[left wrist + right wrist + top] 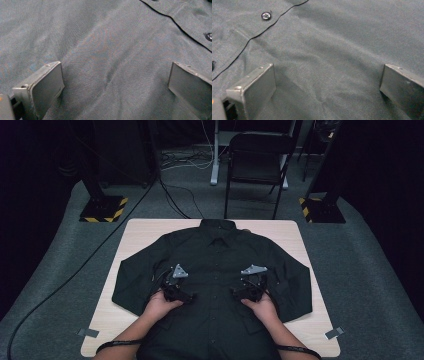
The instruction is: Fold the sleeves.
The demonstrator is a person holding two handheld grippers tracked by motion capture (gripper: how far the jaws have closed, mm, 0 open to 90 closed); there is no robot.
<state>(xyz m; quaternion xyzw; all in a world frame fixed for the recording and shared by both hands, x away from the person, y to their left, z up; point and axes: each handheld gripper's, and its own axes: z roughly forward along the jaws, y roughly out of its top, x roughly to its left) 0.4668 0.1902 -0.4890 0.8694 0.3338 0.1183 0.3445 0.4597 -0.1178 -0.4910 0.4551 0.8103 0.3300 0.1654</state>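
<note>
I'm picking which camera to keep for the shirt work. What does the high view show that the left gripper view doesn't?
High view: the whole dark shirt spread on the table, both hands, the right hand-held gripper, a chair.
Left gripper view: fabric weave, a button, wide-open jaws close up.
Both: the shirt and the left hand-held gripper.

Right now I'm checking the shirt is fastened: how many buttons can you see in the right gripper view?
2. One button sits on the front strip at upper left; a second button is cut off by the left edge. More may lie outside the picture on the shirt.
</note>
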